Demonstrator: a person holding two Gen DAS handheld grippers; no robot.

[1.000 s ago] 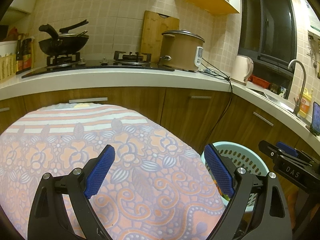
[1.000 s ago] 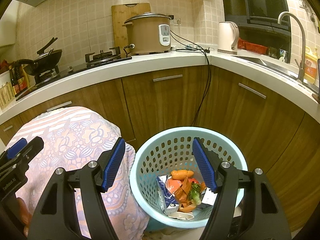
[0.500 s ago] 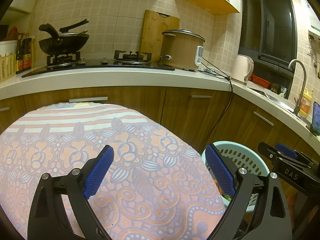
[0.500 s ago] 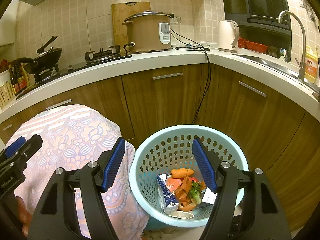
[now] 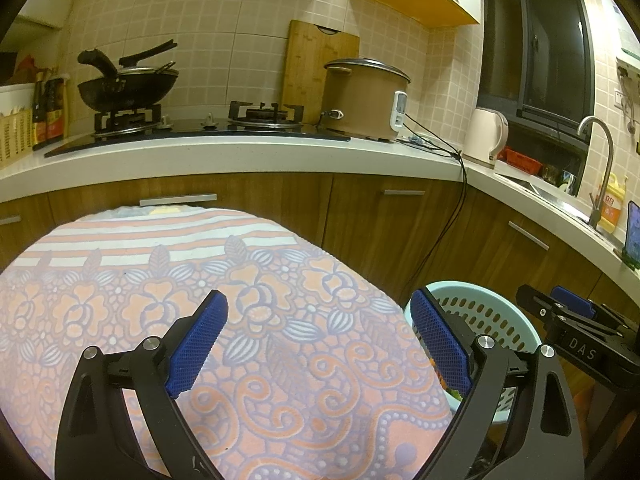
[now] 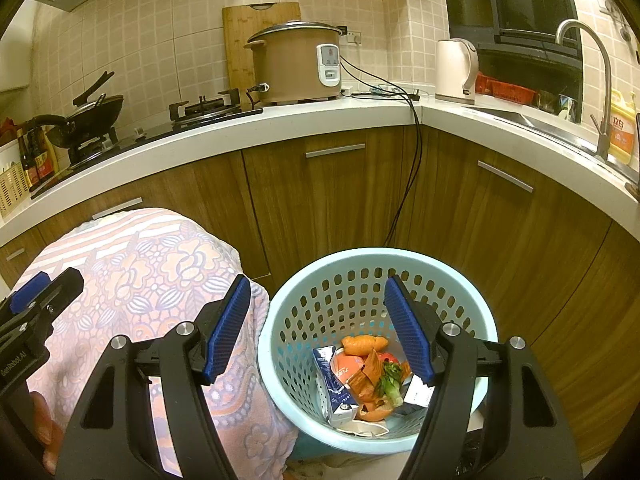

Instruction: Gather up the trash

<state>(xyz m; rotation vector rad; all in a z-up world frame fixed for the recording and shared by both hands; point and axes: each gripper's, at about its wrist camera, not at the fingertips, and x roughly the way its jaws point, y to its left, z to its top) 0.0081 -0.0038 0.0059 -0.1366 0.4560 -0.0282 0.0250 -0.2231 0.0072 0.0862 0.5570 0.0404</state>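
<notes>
Trash (image 6: 366, 376) in the basket (image 6: 304, 300) beneath wide-spread, empty right tongs (image 6: 318, 330); left tongs (image 5: 320, 340) likewise agape over cloth (image 5: 120, 288).

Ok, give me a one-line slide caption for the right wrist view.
Open right tool above light-blue basket holding milk carton, peels and greens, beside floral cloth.

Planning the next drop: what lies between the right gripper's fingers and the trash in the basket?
Nothing: in the right wrist view, right gripper is open above the basket, trash unobstructed.
</notes>
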